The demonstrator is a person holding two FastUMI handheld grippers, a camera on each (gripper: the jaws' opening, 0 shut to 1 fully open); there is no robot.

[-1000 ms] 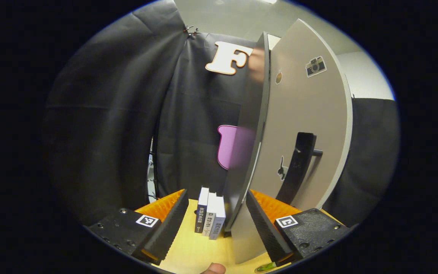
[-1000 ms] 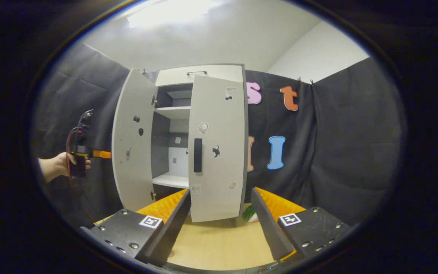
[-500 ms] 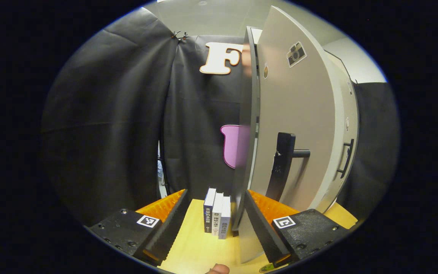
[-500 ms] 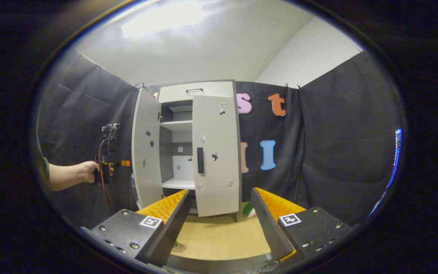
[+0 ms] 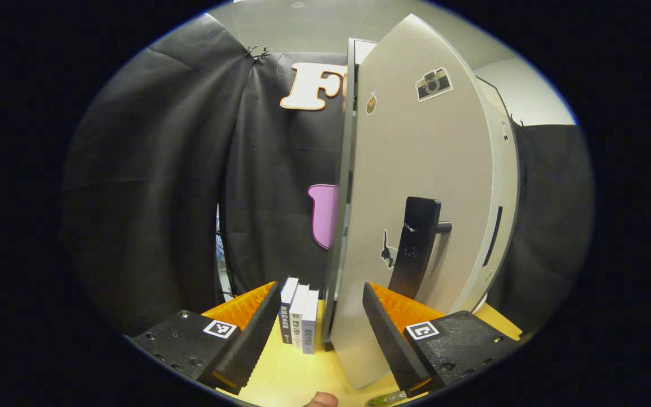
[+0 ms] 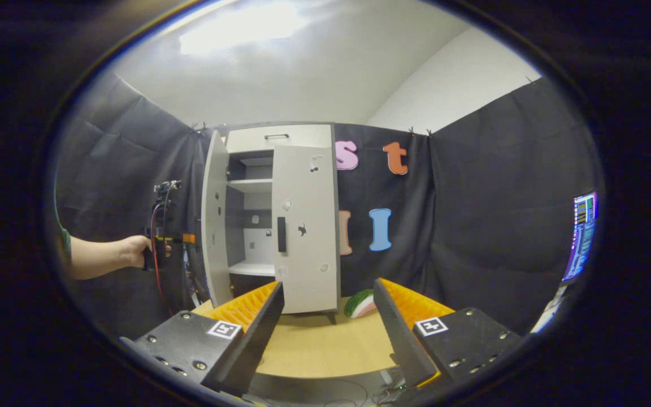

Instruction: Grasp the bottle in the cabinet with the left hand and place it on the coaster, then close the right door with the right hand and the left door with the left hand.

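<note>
Close against the cabinet's left door (image 5: 416, 186), left gripper view: left gripper (image 5: 320, 333) with fingers spread wide, nothing between the pads, door's lower edge standing in the gap. Black handle (image 5: 414, 249) on the door face, camera sticker (image 5: 433, 84) near its top, small cat sticker (image 5: 385, 250) beside the handle. Three upright books (image 5: 299, 317) on the wooden table (image 5: 291, 376), just left of the door's edge. Well back from the cabinet (image 6: 272, 217), right gripper view: right gripper (image 6: 328, 333) with fingers wide apart, empty, above the table. Right door (image 6: 304, 226) shut or nearly so; left door swung part open, shelves visible inside. Left gripper in a hand (image 6: 135, 251), just left of the left door. Watermelon-slice object (image 6: 359, 304) on the table by the cabinet's right foot. Bottle and coaster: whereabouts cannot be told.
</note>
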